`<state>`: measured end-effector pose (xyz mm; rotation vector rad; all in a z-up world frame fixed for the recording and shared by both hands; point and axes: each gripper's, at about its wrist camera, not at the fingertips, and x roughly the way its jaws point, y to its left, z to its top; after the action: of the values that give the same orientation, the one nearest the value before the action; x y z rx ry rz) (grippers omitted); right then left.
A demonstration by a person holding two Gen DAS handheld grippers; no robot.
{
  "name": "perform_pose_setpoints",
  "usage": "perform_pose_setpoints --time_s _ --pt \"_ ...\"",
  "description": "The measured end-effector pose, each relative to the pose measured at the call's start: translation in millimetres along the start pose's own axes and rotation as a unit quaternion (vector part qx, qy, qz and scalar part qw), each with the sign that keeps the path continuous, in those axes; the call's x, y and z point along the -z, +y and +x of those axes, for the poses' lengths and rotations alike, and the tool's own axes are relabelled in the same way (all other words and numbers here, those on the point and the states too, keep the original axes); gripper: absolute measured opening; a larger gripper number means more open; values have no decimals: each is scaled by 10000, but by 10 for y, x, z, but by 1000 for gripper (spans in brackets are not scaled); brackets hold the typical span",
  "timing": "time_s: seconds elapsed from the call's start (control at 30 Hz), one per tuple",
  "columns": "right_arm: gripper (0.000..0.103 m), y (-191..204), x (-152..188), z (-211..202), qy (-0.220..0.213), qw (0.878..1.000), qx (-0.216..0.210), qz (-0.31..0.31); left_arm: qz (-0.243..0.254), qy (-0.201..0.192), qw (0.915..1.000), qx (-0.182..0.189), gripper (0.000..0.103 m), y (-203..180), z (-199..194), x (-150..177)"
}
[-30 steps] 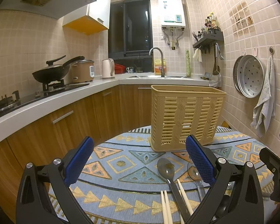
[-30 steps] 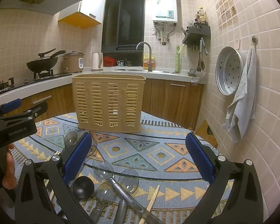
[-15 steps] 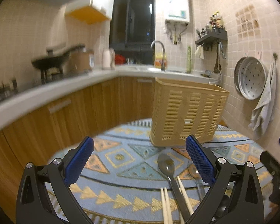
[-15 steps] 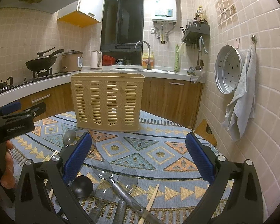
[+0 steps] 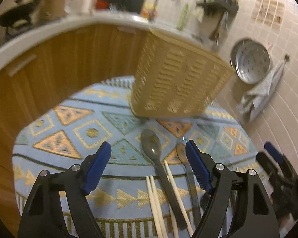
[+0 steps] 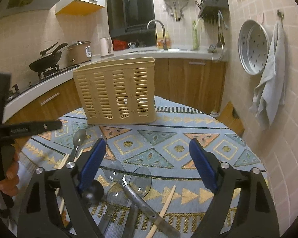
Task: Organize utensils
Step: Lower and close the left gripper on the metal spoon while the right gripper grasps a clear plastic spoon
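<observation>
- Step in hand, as I judge it: the first pick. Every utensil I can see lies on the patterned cloth (image 6: 168,138) of the counter; whether the basket (image 6: 117,91), upper centre of the right wrist view, holds anything cannot be told.
- Left gripper (image 5: 148,162): fingers have just been closing but stand apart and grip nothing. In the lower centre of its view the dark spoon (image 5: 152,144) and pale chopsticks (image 5: 155,202) lie below, between the fingers.
- Right gripper (image 6: 147,162): fingers also closing, still wide and holding nothing. Clear spoons (image 6: 113,171), a small black ladle (image 6: 93,193) and one chopstick (image 6: 164,208) lie low in the frame beneath it.
- Next move likely calls for lowering the left fingers around the spoon handle or chopstick pair, pinching one item cleanly without dragging its neighbours, then carrying it to the basket's open top.
</observation>
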<state>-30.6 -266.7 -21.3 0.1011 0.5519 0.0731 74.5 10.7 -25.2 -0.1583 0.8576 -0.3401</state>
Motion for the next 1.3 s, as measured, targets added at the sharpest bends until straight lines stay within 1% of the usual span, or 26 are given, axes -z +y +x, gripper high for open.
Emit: perform_pose_setpoints --time_s 0.03,0.07,0.1,0.2,0.23,0.3,0.33,0.4,0.43,0.5,0.57,0.63,0.67,0.7,0.87,0.93,1.0,1.07,1.17,1.23,1.3 --pt "79 -44 -84 5 124 9999 -51 18 -92 175 9998 81 66 21 58 -42" --pt "79 -69 -155 16 220 9997 -73 11 -154 306 9993 165 64 29 107 -79" --pt "78 -76 -206 29 301 9995 -105 -4 -163 401 9989 203 63 33 162 -112" --pt "75 -99 -394 96 714 9968 -303 -172 -39 533 9986 27 59 -16 309 -170" --pt "74 -88 -436 138 895 9949 -374 -261 -11 653 9979 15 55 -41 391 -181" --pt "72 -48 -483 222 1264 9896 -558 -405 -107 915 9957 57 49 -50 510 -196" --pt "69 -27 -502 288 1511 9849 -703 -470 -145 996 9949 77 45 -49 557 -207" --pt "69 28 -510 417 1947 9745 -947 -586 -208 1134 9933 82 44 -50 662 -208" --pt "69 63 -503 482 2168 9673 -1145 -652 -227 1180 9927 54 43 -56 690 -210" --pt "69 151 -474 582 2435 9564 -1394 -816 -215 1180 9928 -33 42 -84 731 -204" --pt "68 271 -422 704 2686 9450 -1511 -1092 -228 1186 9926 -97 42 -96 754 -207" --pt "60 352 -354 819 2913 9364 -1522 -1226 -271 1191 9924 -121 41 -79 740 -208" --pt "58 385 -323 875 3030 9318 -1552 -1256 -272 1202 9923 -149 38 -87 758 -214" --pt "56 422 -287 929 3140 9270 -1591 -1291 -272 1215 9921 -167 38 -89 766 -217" --pt "53 572 -180 1045 3338 9173 -1580 -1488 -136 1218 9917 -381 38 -183 805 -231" --pt "50 628 -122 1090 3426 9134 -1499 -1606 23 1196 9915 -520 38 -244 822 -208" --pt "50 668 -73 1151 3519 9098 -1428 -1674 224 1170 9907 -664 38 -338 848 -181" --pt "47 703 -39 1250 3614 9058 -1391 -1719 354 1182 9895 -748 38 -405 876 -171" --pt "43 780 13 1333 3768 8988 -1268 -1846 431 1253 9884 -748 38 -461 907 -180" --pt "43 831 39 1333 3778 8964 -1215 -1975 479 1324 9872 -745 38 -460 906 -191" --pt "43 856 56 1378 3808 8956 -1216 -1952 573 1422 9851 -781 38 -477 916 -197"
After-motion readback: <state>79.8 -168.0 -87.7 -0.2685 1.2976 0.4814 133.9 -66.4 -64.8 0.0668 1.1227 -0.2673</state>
